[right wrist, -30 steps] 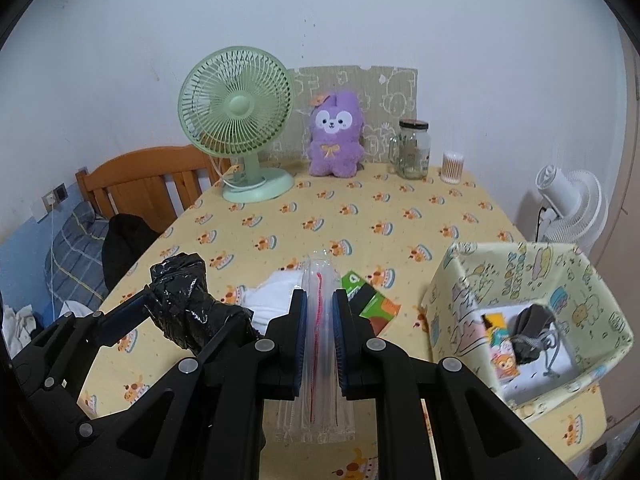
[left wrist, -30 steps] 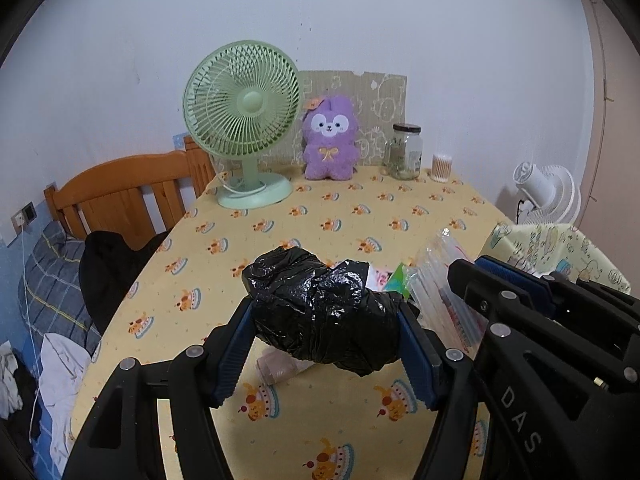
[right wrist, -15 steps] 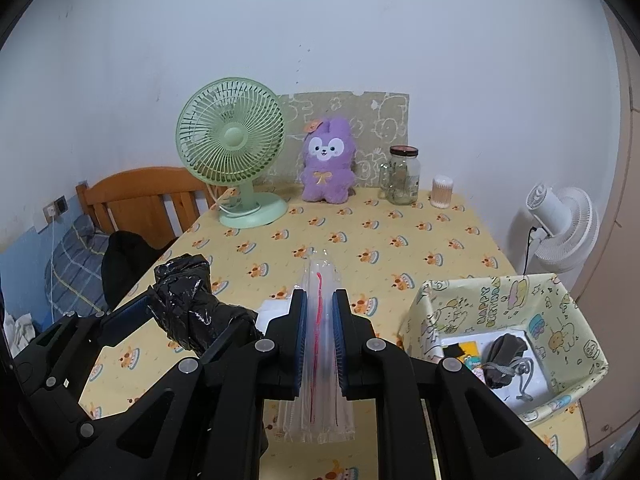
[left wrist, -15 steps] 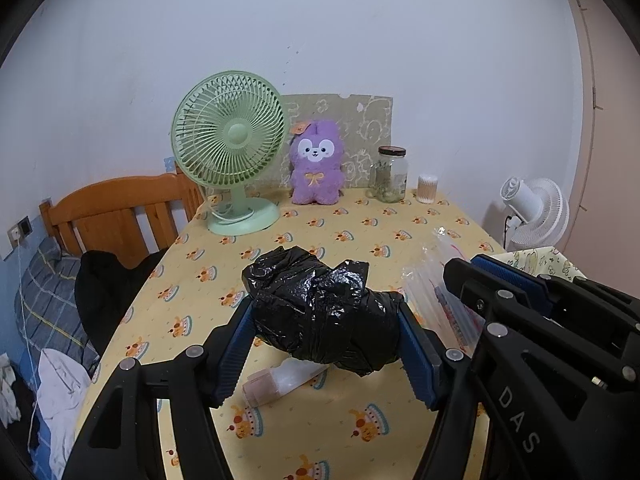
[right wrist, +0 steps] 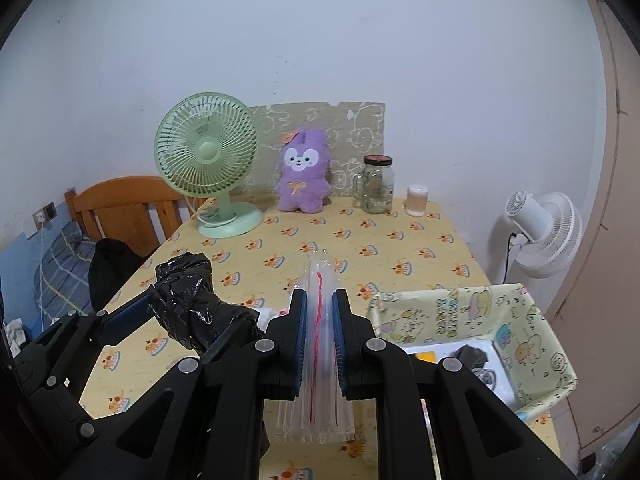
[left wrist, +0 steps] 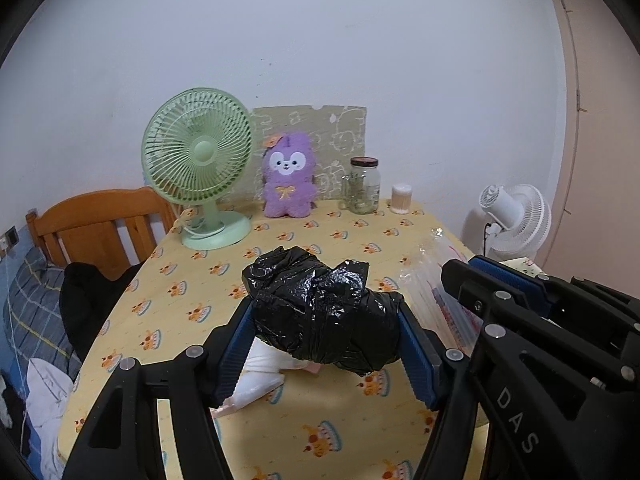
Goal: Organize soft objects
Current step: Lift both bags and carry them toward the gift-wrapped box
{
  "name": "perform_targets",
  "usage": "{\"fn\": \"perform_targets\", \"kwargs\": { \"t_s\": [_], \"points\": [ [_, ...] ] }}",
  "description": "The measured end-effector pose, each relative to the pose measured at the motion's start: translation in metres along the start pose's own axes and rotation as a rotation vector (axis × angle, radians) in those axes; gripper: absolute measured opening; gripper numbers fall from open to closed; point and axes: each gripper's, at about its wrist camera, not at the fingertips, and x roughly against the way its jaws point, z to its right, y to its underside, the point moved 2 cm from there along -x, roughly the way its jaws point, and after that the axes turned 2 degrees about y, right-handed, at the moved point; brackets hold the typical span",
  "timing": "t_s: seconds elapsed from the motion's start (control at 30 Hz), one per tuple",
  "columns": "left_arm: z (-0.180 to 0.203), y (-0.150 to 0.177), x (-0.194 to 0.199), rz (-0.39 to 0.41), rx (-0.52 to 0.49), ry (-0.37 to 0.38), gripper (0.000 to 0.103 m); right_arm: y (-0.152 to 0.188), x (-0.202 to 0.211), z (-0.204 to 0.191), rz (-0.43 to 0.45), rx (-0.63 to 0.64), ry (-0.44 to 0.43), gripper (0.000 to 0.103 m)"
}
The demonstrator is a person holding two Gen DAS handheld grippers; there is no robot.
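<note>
Both tongs loaded above counter (left wrist: 280, 432).
Left tongs (left wrist: 326, 344) grip black plastic bundle (left wrist: 320, 312); right tongs (right wrist: 319, 336) clamp clear zip bag (right wrist: 320, 360).

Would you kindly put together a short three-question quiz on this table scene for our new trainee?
1. True or false: the left gripper is closed on a crumpled black plastic bag.
2. What does the right gripper hold?
A. the glass jar
B. a folded clear plastic bag with a red line
C. the purple plush toy
3. Fill in: the fabric storage box sits on the table's ______ side in the right wrist view.

Key
1. True
2. B
3. right
</note>
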Motion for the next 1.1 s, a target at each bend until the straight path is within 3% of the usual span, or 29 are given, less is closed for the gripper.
{"fn": "perform_targets", "kwargs": {
  "t_s": [1.1],
  "points": [
    [0.084, -0.024, -0.017, 0.026, -0.077, 0.088, 0.07, -0.008, 0.014, 0.084, 0.05, -0.05, 0.1, 0.015]
  ]
}}
